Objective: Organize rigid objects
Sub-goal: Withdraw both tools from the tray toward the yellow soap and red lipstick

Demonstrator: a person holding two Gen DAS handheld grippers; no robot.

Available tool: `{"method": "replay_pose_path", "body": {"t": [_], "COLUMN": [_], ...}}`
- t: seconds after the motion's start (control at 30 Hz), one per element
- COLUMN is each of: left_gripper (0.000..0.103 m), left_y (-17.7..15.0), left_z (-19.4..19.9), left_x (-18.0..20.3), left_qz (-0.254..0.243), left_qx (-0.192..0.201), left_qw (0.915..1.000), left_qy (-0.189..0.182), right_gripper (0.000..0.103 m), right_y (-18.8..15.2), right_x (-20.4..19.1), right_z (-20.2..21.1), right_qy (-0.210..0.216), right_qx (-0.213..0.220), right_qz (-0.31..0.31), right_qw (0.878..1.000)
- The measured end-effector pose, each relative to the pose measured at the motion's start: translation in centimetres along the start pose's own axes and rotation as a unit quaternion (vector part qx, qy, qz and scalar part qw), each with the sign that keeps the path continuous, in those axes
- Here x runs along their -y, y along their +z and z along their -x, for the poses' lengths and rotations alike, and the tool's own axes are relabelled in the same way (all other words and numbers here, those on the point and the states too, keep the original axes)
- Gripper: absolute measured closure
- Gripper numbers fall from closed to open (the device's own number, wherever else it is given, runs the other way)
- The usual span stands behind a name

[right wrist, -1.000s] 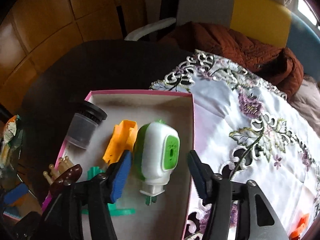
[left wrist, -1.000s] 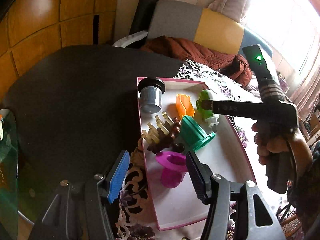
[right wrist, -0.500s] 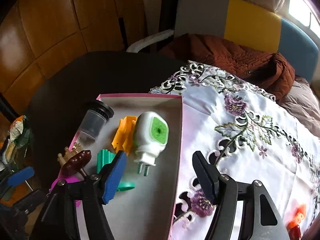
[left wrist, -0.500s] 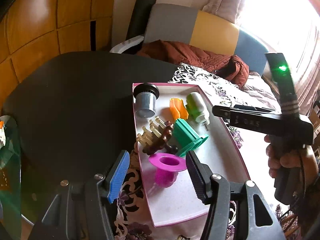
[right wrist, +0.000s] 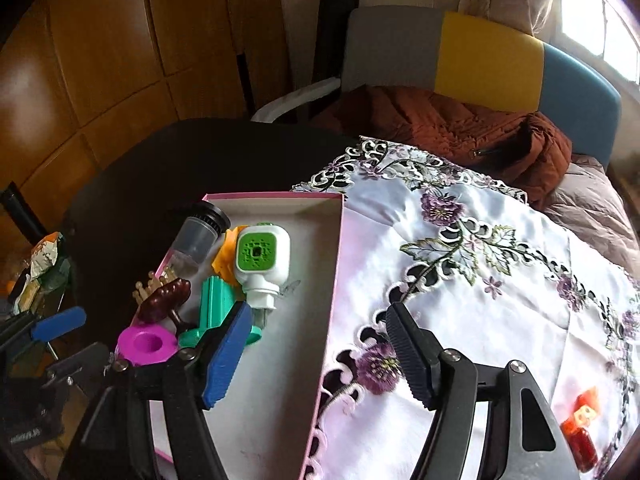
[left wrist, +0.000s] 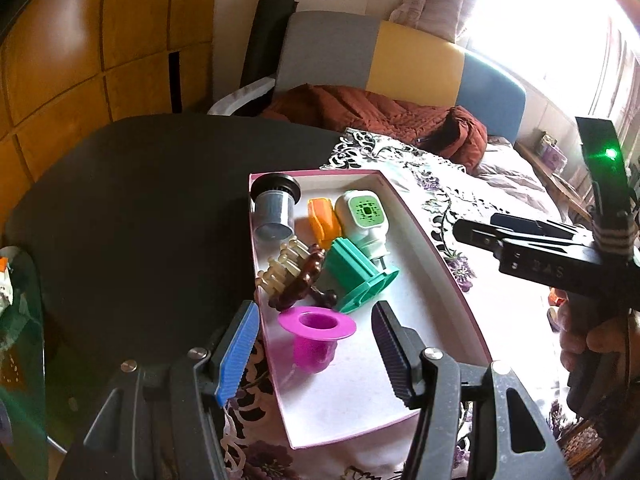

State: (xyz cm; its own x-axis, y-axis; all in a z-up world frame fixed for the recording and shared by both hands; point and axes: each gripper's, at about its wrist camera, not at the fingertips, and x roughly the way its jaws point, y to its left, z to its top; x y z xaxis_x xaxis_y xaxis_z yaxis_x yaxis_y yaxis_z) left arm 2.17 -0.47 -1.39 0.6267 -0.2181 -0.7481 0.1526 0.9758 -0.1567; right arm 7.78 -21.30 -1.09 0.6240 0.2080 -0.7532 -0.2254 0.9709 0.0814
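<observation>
A pink-rimmed box [left wrist: 422,236] holds a white and green plug-in device [left wrist: 362,216], a grey cylinder with a black cap [left wrist: 274,208], an orange piece [left wrist: 322,220], a teal flanged part [left wrist: 356,276], a brown and cream hair claw [left wrist: 300,280] and a magenta cup [left wrist: 314,336]. My left gripper [left wrist: 314,356] hangs open just above the magenta cup without touching it. My right gripper [right wrist: 318,356] is open and empty over the box's right rim [right wrist: 332,280], back from the plug-in device [right wrist: 260,260].
The box lies half on a dark round table [left wrist: 140,200] and half on an embroidered white cloth [right wrist: 480,280]. A small red and orange object [right wrist: 582,420] sits on the cloth at the right. A rust-coloured jacket [right wrist: 460,132] lies behind, by a chair.
The plug-in device, between the right fingers a second ago, now lies in the box. The right gripper has widened and drawn back to the right and up. The left gripper has kept still.
</observation>
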Motion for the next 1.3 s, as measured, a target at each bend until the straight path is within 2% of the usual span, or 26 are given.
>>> {"method": "replay_pose_path", "body": {"t": [0.13, 0.33, 0.53, 0.63, 0.73, 0.8, 1.0, 1.03, 1.07, 1.1, 1.13, 1.2, 1.3], "left_gripper": [0.044, 0.044, 0.044, 0.044, 0.044, 0.044, 0.045, 0.045, 0.045, 0.045, 0.045, 0.045, 0.044], "left_y": [0.1, 0.2, 0.4, 0.5, 0.7, 0.7, 0.7, 0.5, 0.3, 0.2, -0.1, -0.6, -1.6], "left_z": [0.2, 0.3, -0.2, -0.5, -1.1, -1.5, -2.5, -2.8, -3.0, -3.3, -3.7, -4.3, -5.7], "left_x": [0.6, 1.9, 4.0, 5.0, 6.5, 7.6, 11.9, 13.0, 13.9, 14.7, 15.9, 18.1, 22.0], "left_qz": [-0.01, -0.027, -0.055, -0.067, -0.078, -0.089, -0.139, -0.151, -0.163, -0.173, -0.185, -0.205, -0.24], "left_qx": [0.002, 0.002, -0.005, -0.011, -0.023, -0.031, -0.045, -0.049, -0.055, -0.061, -0.07, -0.084, -0.106], "left_qw": [0.9999, 0.9995, 0.9978, 0.9965, 0.994, 0.9918, 0.9814, 0.978, 0.9743, 0.9705, 0.9651, 0.9571, 0.9409], "left_qy": [-0.004, -0.018, -0.037, -0.05, -0.073, -0.086, -0.125, -0.135, -0.146, -0.156, -0.171, -0.187, -0.213], "right_gripper": [0.03, 0.028, 0.026, 0.026, 0.024, 0.023, 0.021, 0.021, 0.021, 0.02, 0.02, 0.019, 0.018], "right_y": [-0.8, -2.3, -4.0, -5.1, -6.5, -7.8, -12.3, -13.2, -14.5, -15.1, -15.5, -15.9, -15.7], "right_x": [1.2, 5.3, 11.8, 15.4, 19.0, 21.8, 28.1, 28.9, 29.9, 30.4, 30.7, 31.0, 30.7], "right_z": [1.3, 4.0, 7.6, 9.5, 11.3, 12.5, 14.8, 14.9, 15.1, 15.1, 15.3, 16.2, 16.3], "right_qy": [-0.007, -0.032, -0.076, -0.106, -0.142, -0.172, -0.227, -0.226, -0.222, -0.228, -0.228, -0.22, -0.22], "right_qx": [0.003, 0.011, 0.022, 0.029, 0.041, 0.051, 0.086, 0.091, 0.103, 0.102, 0.101, 0.128, 0.133], "right_qz": [-0.004, -0.039, -0.105, -0.144, -0.195, -0.238, -0.361, -0.389, -0.426, -0.443, -0.456, -0.469, -0.463], "right_qw": [1.0, 0.999, 0.991, 0.983, 0.97, 0.955, 0.9, 0.889, 0.871, 0.861, 0.855, 0.846, 0.848]}}
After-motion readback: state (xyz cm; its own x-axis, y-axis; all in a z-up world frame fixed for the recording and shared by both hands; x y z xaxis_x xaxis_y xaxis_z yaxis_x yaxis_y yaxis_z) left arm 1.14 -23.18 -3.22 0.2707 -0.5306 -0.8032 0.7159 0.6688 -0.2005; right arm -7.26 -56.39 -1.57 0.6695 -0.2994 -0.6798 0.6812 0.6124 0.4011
